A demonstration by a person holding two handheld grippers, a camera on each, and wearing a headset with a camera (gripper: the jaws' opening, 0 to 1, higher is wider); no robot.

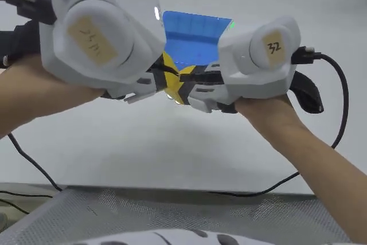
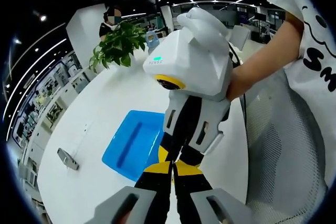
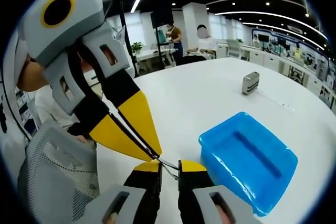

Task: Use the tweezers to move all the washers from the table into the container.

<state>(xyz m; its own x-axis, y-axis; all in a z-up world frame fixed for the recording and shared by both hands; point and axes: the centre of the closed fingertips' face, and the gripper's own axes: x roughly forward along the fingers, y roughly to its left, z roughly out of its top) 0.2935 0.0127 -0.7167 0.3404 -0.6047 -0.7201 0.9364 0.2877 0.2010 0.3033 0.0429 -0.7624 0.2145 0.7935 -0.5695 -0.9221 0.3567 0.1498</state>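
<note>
White table [image 1: 172, 153], with the blue container [image 1: 195, 35] at 12 o'clock beyond both grippers. Left gripper [image 3: 156, 156]: jaws closed on the tweezers [image 3: 134, 134]. Right gripper [image 3: 169, 169]: jaws slightly apart with the tweezers tip between them, apparently without contact.

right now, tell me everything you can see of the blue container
The container is a bright blue rectangular tub, plastic by its look, with rounded corners, low walls and an open top. A long shallow groove runs along its floor, which looks bare where it shows. It sits flat on the white table, close ahead of the right gripper. Nothing but the table appears to touch it.
</note>
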